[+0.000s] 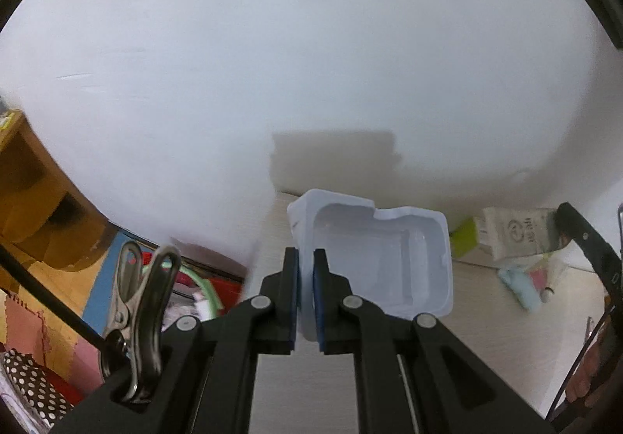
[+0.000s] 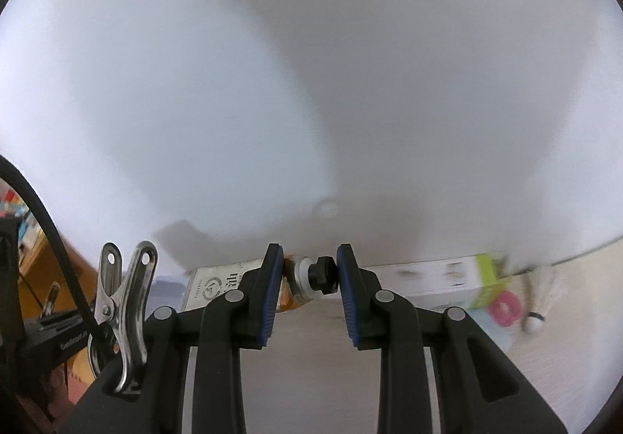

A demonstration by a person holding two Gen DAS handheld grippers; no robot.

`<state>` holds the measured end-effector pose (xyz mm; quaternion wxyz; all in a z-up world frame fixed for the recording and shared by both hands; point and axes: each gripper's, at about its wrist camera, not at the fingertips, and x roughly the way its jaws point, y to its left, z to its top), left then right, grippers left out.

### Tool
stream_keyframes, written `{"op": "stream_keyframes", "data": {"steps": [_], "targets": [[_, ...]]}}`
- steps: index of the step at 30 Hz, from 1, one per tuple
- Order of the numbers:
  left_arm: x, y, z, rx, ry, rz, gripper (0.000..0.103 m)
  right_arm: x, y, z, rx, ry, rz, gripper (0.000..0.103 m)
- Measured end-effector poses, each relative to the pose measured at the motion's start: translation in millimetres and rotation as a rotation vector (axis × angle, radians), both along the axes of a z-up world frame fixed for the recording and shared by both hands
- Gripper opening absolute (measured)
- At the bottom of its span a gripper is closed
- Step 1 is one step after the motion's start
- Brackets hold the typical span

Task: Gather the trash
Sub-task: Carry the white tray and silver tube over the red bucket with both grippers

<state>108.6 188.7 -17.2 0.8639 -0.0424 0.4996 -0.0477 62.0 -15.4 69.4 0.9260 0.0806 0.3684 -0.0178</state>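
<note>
My left gripper (image 1: 305, 253) is shut on the near wall of a white plastic tray (image 1: 389, 259), which hangs tilted above the pale wooden table (image 1: 319, 387) with its hollow side facing me. My right gripper (image 2: 309, 255) is shut on the neck end of a squeezed tube (image 2: 218, 284). One pad presses the tube's orange shoulder and the other its black cap (image 2: 321, 274), and the white printed body sticks out to the left. In the left wrist view the same tube (image 1: 518, 235) shows at the right, held off the table by a black finger (image 1: 584, 235).
A white wall rises close behind the table. A white-and-green box (image 2: 447, 276) lies along it, with a shuttlecock (image 2: 545, 297), a pink ring-marked packet (image 2: 506, 307) and a pale blue packet (image 1: 521, 286) nearby. A wooden shelf (image 1: 35, 192) and cluttered boxes (image 1: 202, 278) stand left.
</note>
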Motion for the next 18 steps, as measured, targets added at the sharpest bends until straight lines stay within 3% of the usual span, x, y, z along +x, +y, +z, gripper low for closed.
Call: {"op": "stream_keyframes", "data": {"steps": [6,12,18], "targets": [[-13.6,100.3,-29.1,-0.005,0.056,0.125,0.007,9.2,115.2,-27.6,-0.004,0.082,0.194,0.029],[-27.4,196.3,-61.0,0.012,0.097,0.236,0.007,3.1,210.6,-57.9,0.011,0.124,0.302,0.029],[-39.9,262.6,-78.0,0.003,0.122,0.327,0.007,7.8,261.4,-81.1,0.006,0.146,0.379,0.029]]}}
